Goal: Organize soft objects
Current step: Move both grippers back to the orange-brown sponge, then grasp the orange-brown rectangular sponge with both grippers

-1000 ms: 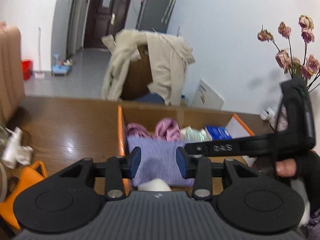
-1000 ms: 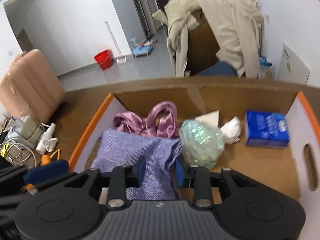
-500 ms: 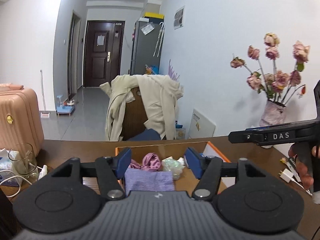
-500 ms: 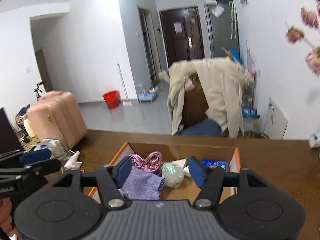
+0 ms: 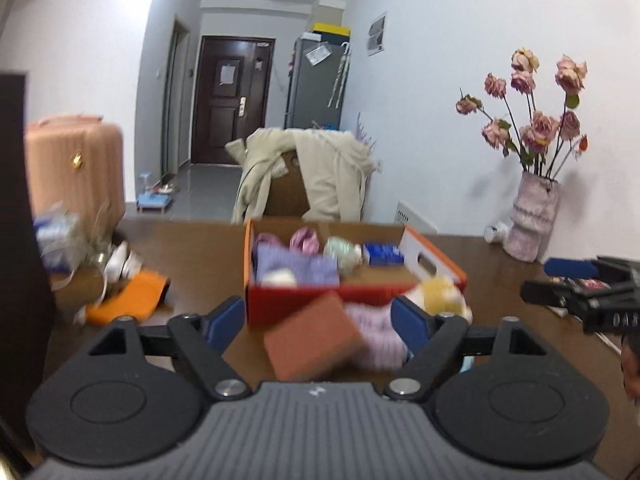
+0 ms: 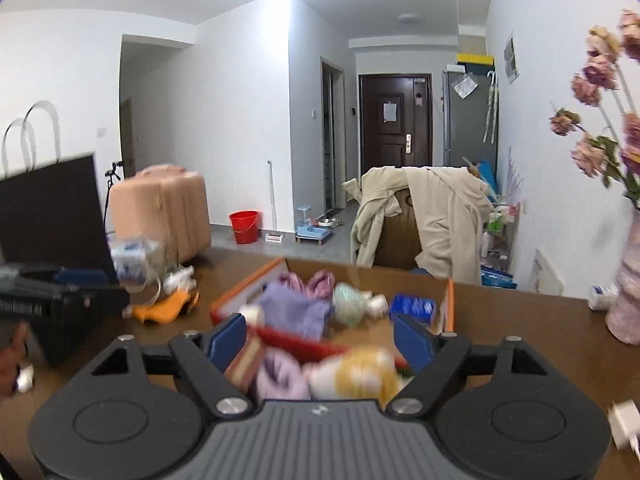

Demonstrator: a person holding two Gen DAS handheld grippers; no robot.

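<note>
Orange cardboard box, open-topped, on the dark wooden table; taken as landmark. Inside the box: lilac knitted cloth at the near left, pink satin item behind it at the far wall, pale green bundle at the middle, blue packet toward the right end. Just in front of the box, on the table: reddish-brown block, pale purple soft item beside it, yellow-and-white plush at the box's near right corner; all blurred. Left gripper: in front of the box, jaws opening, nothing clamped. Right gripper: in front of the box, jaws opening, pads clear of the soft items seen between them. Left of the box: orange cloth. Right of the box: vase of dried roses. Beyond the box: chair draped with a beige coat.
</note>
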